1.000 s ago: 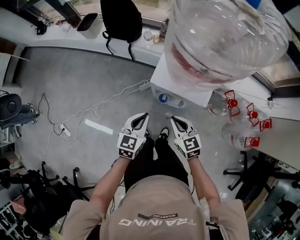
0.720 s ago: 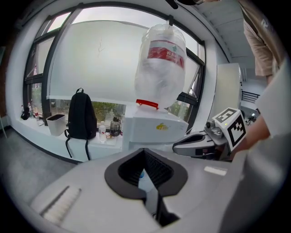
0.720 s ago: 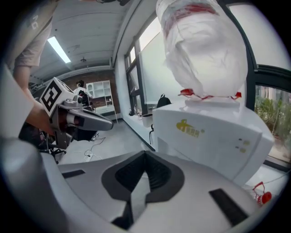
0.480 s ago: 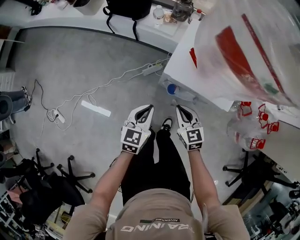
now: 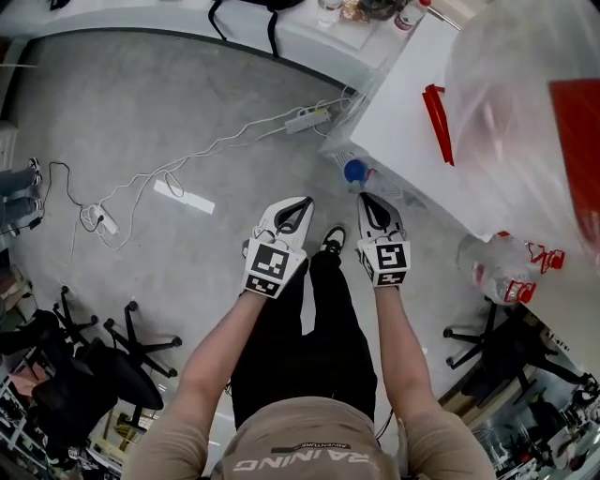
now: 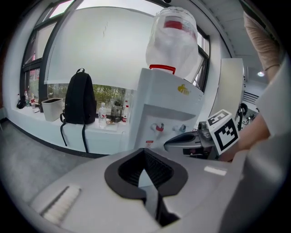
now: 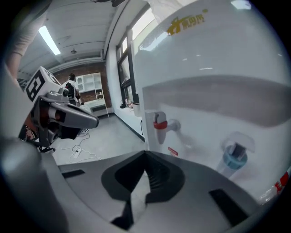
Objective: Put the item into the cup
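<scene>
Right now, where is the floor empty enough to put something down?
The grey floor is bare between the white counter at the top and the white cables. Another free patch lies between the flat white strip and the black office chairs. It is crowded beside the white water dispenser, where clear bottles with red handles lie.

The left forearm [image 5: 217,354] and the right forearm [image 5: 401,349] were extended forward from the torso, roughly parallel. The left gripper [image 5: 302,204] and the right gripper [image 5: 366,199] were held side by side, near each other but not touching, both pointing forward. Each gripper's jaws met at the tips, with nothing between them. Each marker cube faced up toward the head camera.
</scene>
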{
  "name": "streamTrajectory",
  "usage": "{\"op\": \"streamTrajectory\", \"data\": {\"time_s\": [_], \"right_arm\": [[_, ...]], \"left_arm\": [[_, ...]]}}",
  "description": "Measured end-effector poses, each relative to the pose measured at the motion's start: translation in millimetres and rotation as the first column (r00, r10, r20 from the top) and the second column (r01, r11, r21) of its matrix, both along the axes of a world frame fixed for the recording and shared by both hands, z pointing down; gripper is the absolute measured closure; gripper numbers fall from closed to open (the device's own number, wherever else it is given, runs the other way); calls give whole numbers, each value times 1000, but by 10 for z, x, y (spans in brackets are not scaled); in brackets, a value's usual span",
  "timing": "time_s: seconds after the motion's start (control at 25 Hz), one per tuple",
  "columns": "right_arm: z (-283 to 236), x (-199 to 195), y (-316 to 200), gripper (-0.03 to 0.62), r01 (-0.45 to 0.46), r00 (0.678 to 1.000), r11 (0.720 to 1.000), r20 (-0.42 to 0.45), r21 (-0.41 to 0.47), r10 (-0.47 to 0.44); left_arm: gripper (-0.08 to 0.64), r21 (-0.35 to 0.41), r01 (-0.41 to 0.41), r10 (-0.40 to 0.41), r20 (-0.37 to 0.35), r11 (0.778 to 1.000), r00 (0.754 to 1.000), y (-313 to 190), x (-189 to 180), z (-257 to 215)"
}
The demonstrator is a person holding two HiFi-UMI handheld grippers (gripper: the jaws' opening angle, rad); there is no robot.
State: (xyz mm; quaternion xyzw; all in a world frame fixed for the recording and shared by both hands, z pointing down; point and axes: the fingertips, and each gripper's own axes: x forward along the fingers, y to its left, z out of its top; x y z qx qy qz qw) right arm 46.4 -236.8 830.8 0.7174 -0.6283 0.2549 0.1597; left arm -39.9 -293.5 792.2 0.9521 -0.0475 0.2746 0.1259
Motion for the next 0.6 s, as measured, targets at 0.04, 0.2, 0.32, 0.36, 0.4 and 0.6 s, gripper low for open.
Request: {"op": "streamTrajectory", "data": {"time_s": [0.04,0.2,0.32,0.36,0.4,0.6], "right_arm": [[49,23,-26,581,-8,1000,1000,1,1,8],[198,126,-101,581,-43,999,999,-4,-2,43],[279,195,-132,581,-62,998,998,-5,-11,62],[306,212,-141,581,-65,998,998,-5,-14,65],[333,223,-153,581,-66,998,998,-4,-16,66],[477,273,-210,581,-57,998,998,-5,-34,57]], "left_arm": [[552,-3,-1,1,2,1000,1000,-8,-9,48],[552,-16,-1,1,7,1000,1000,-47,-34,191],[552,-27,0,0,13,1000,1000,-74,-39,264],[552,-30,0,0,14,1000,1000,-77,-39,286],[552,-34,0,0,16,999,1000,-76,-37,304],[552,-46,-6,6,13,999,1000,-34,4,345]]}}
